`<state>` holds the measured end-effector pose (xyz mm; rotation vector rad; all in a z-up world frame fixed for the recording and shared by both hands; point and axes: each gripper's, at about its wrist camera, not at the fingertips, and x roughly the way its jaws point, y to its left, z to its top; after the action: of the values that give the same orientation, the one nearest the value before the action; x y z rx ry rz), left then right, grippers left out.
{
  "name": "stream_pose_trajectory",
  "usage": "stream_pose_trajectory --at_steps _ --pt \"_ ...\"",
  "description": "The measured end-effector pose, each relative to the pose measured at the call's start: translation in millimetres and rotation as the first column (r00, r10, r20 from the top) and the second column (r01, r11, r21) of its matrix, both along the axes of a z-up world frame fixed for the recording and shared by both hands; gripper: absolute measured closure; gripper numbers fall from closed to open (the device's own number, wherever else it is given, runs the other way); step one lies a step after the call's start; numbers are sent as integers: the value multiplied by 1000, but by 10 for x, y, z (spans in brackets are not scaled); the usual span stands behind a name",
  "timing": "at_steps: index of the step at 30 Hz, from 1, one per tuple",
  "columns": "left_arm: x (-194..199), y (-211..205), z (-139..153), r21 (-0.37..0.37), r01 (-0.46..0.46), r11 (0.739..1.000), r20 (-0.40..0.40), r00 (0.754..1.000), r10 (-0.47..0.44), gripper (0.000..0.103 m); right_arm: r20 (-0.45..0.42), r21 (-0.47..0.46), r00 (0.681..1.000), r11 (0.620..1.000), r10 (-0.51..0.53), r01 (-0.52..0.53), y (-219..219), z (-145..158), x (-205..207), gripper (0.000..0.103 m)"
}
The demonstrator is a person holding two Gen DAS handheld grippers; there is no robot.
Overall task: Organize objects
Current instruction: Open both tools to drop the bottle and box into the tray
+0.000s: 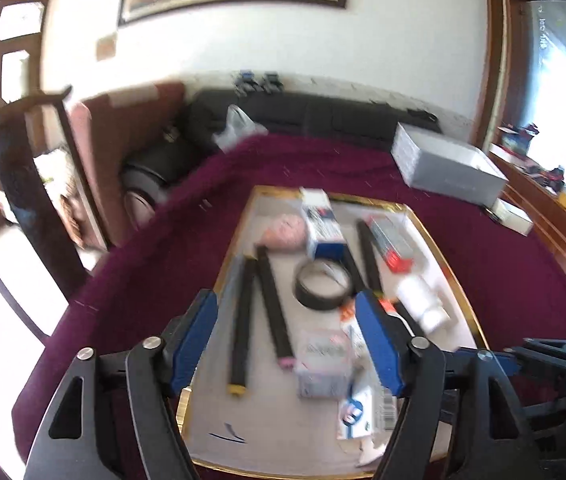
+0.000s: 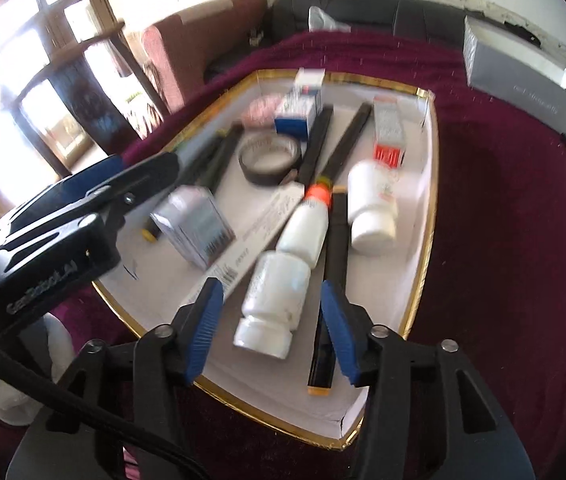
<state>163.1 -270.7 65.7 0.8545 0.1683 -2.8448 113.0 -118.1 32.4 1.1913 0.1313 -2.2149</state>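
Note:
A white tray with a gold rim (image 1: 459, 280) (image 2: 431, 200) lies on a maroon cloth and holds the objects. My left gripper (image 1: 286, 300) is open above the tray's near half, over two black sticks (image 1: 271, 304) and a grey box (image 1: 319, 364); its pads touch nothing. It also shows from the side as my left gripper (image 2: 139, 172). My right gripper (image 2: 271, 286) is open around a white bottle (image 2: 271, 292) that lies flat in the tray, with a gap on each side. An orange-capped bottle (image 2: 307, 224) lies just beyond it.
Also in the tray: a black tape roll (image 1: 323, 284) (image 2: 269, 156), a blue and white box (image 2: 299, 112), a red and white box (image 2: 387, 132), another white bottle (image 2: 375, 204), a pink bundle (image 1: 285, 232). A large grey box (image 1: 447, 164) sits on the cloth behind.

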Motion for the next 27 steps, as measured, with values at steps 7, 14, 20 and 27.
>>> stream_pose_trajectory --at_steps 7,14,20,27 --pt "205 -88 251 49 -60 997 -70 996 63 7 -124 -105 988 991 -96 84 259 325 62 37" --pt "287 -248 284 123 -109 986 -59 991 117 2 -195 -83 969 987 -149 135 320 472 10 28" --pt "376 -266 282 90 -192 977 -32 980 196 1 -207 -39 971 993 -117 112 176 476 -5 28" --pt "442 -249 276 53 -231 971 -37 972 233 1 -218 -6 972 996 -86 87 41 457 64 26"
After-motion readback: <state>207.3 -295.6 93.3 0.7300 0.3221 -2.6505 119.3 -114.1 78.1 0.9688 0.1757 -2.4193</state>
